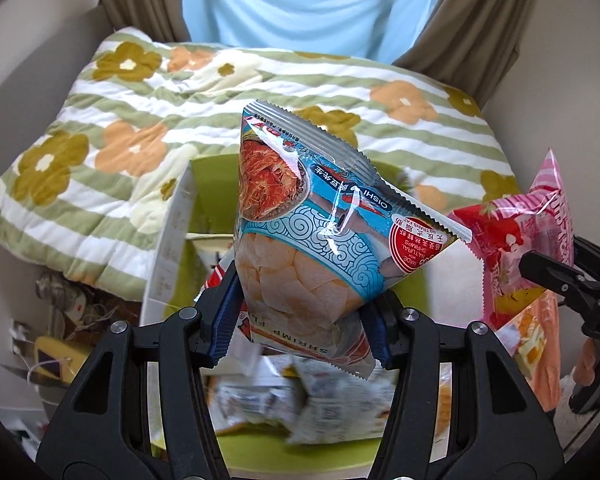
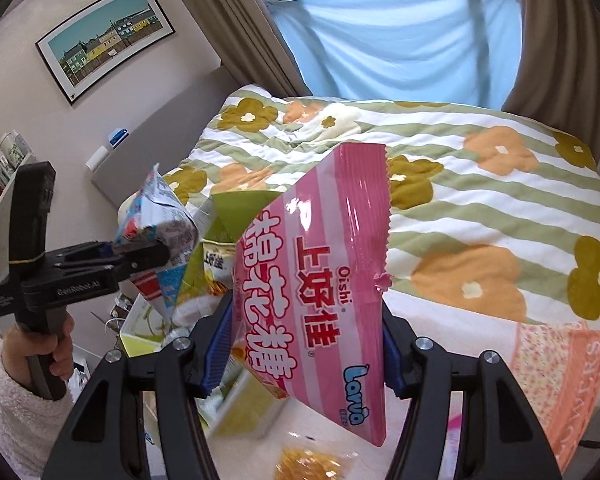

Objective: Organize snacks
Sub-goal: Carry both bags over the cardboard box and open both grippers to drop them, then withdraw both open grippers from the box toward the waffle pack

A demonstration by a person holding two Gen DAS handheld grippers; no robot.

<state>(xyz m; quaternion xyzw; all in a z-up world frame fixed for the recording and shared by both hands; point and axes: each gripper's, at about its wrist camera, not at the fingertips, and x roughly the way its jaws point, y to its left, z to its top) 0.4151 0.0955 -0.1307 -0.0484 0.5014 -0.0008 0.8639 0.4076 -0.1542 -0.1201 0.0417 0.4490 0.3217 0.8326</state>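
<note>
Two snack bags are being held in the air, one per gripper. The shrimp chips bag (image 1: 300,216), blue with a bowl picture, is sitting upside down between the blue pads of the left gripper (image 1: 302,320), whose jaws are clamped on its lower end. The pink bag (image 2: 324,288) with white stripes is hanging in the right gripper (image 2: 306,344), its jaws pressing in on both sides of it; one torn notch is showing on its right edge.

Below both bags a green-lined box (image 1: 204,184) is standing open, with several more packets lying blurred inside it; their count cannot be told. One loose packet of yellow snacks (image 2: 308,464) is lying on the white surface (image 2: 420,440) under the right gripper.

Behind the box one quilt (image 2: 480,208) with orange and olive flowers is covering a bed. One hand (image 2: 56,352) in a fluffy white sleeve (image 2: 8,412) is gripping the left gripper's handle. One framed picture (image 2: 104,36) is hanging on the wall, and a blue cloth (image 2: 400,44) is hanging between two brown curtains (image 2: 560,40).
</note>
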